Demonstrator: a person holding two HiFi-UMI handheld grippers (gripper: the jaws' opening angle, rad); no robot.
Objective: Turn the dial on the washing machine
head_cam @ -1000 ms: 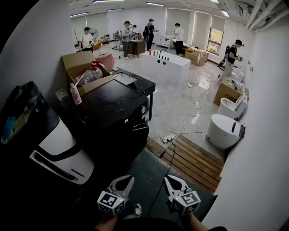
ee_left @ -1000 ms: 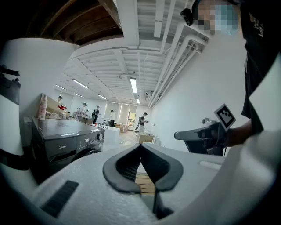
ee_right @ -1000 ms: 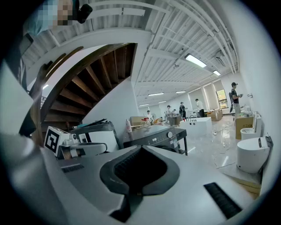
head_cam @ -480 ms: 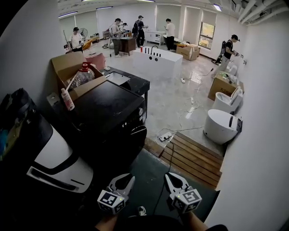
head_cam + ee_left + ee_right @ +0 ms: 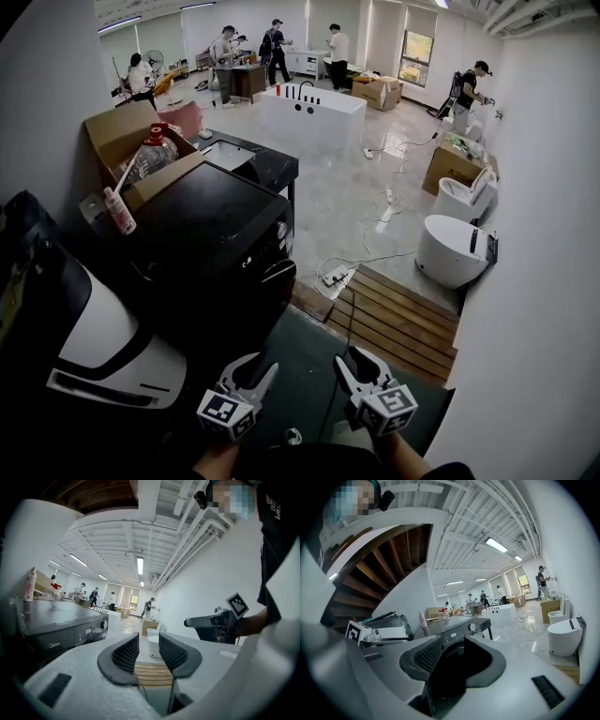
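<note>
Holding both grippers low in front of you, you have the left gripper [image 5: 253, 368] with its fingers [image 5: 126, 654] wide apart; they have just been opening, and nothing sits between them. Your right gripper [image 5: 358, 364] shows a narrower gap, its fingers [image 5: 423, 657] also just opening and empty. The black washing machine [image 5: 220, 230] stands ahead to your left, well apart from both grippers, its dial [image 5: 472, 626] beside the lit display on the front panel.
</note>
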